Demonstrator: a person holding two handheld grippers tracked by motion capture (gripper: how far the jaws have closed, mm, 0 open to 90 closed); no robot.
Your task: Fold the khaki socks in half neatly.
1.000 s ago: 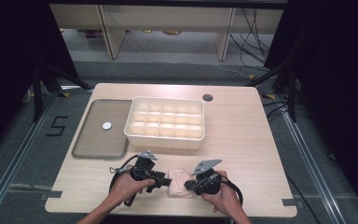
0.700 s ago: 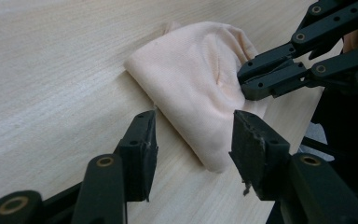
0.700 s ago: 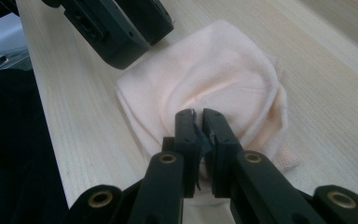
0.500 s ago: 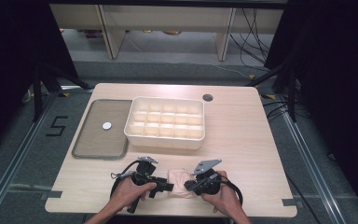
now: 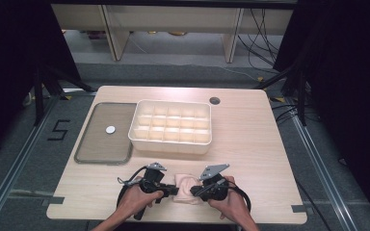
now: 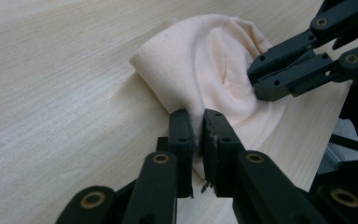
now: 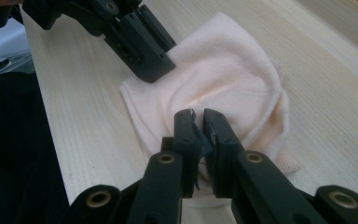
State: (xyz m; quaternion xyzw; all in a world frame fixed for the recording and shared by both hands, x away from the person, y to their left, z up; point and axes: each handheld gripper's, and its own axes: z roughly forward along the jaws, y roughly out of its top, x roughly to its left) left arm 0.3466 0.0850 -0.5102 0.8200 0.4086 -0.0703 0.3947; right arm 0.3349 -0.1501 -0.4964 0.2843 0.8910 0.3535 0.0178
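A pale pink cloth [image 5: 186, 188] lies bunched on the wooden table [image 5: 250, 144] near its front edge. My left gripper [image 5: 172, 190] pinches the cloth's left side; in the left gripper view its jaws are shut on a fold of the cloth [image 6: 205, 79], with the gripper [image 6: 196, 122] low on that fold. My right gripper [image 5: 195, 190] holds the cloth's right side; in the right gripper view the gripper [image 7: 197, 122] is shut on the cloth [image 7: 223, 74]. Each gripper view also shows the other gripper clamped on the far side of the cloth.
A white tray with several compartments [image 5: 171, 126] stands at mid table. Left of it lies a dark flat tray [image 5: 101, 144] with a small white disc [image 5: 110, 129] on it. A round cable hole [image 5: 215, 100] sits at the back.
The left gripper has moved right onto the cloth and closed on it. The cloth has bunched up between the two grippers.
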